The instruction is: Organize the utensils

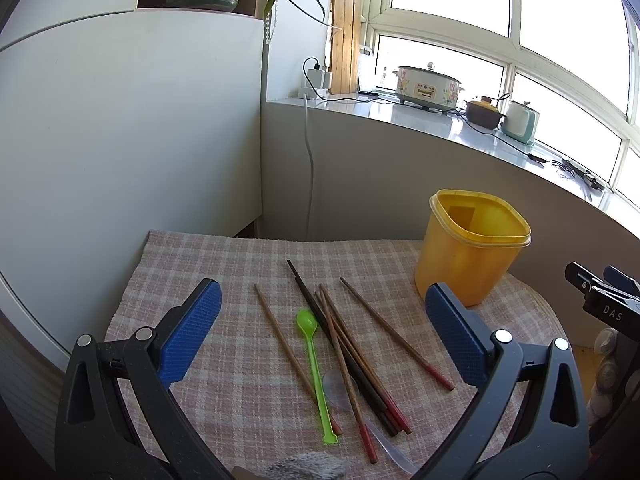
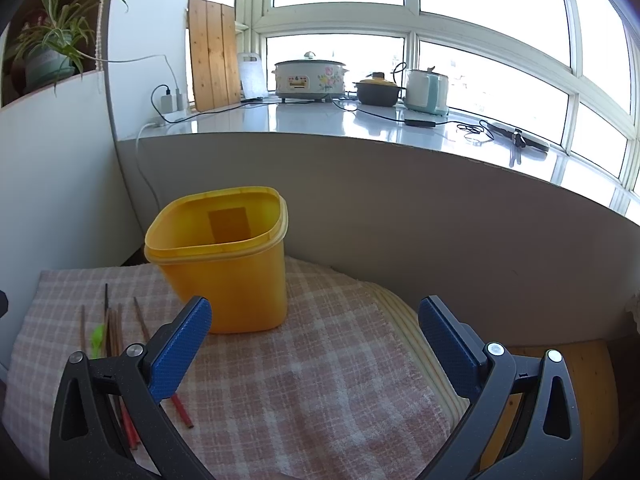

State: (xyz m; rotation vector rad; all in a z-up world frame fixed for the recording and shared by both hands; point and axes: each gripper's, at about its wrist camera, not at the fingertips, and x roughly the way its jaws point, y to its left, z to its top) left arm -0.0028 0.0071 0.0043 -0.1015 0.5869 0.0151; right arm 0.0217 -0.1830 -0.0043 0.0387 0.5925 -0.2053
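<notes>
Several wooden chopsticks with red ends (image 1: 352, 354) lie fanned out on the pink checked cloth (image 1: 224, 264), mixed with dark ones. A green plastic spoon (image 1: 314, 364) rests beside them and a clear spoon (image 1: 340, 390) lies partly under them. My left gripper (image 1: 322, 300) hovers open above this pile, holding nothing. A yellow plastic container (image 1: 470, 246) stands upright and empty at the cloth's far right. In the right wrist view the container (image 2: 224, 264) is just ahead and left of my right gripper (image 2: 314, 318), which is open and empty. The chopsticks (image 2: 114, 328) show at the left.
A white cabinet (image 1: 120, 120) rises on the left. A grey wall and a windowsill (image 2: 360, 120) stand behind the cloth, with a cooker (image 2: 310, 78), a pot, a kettle and cables on it. The wooden table edge (image 2: 560, 360) shows on the right.
</notes>
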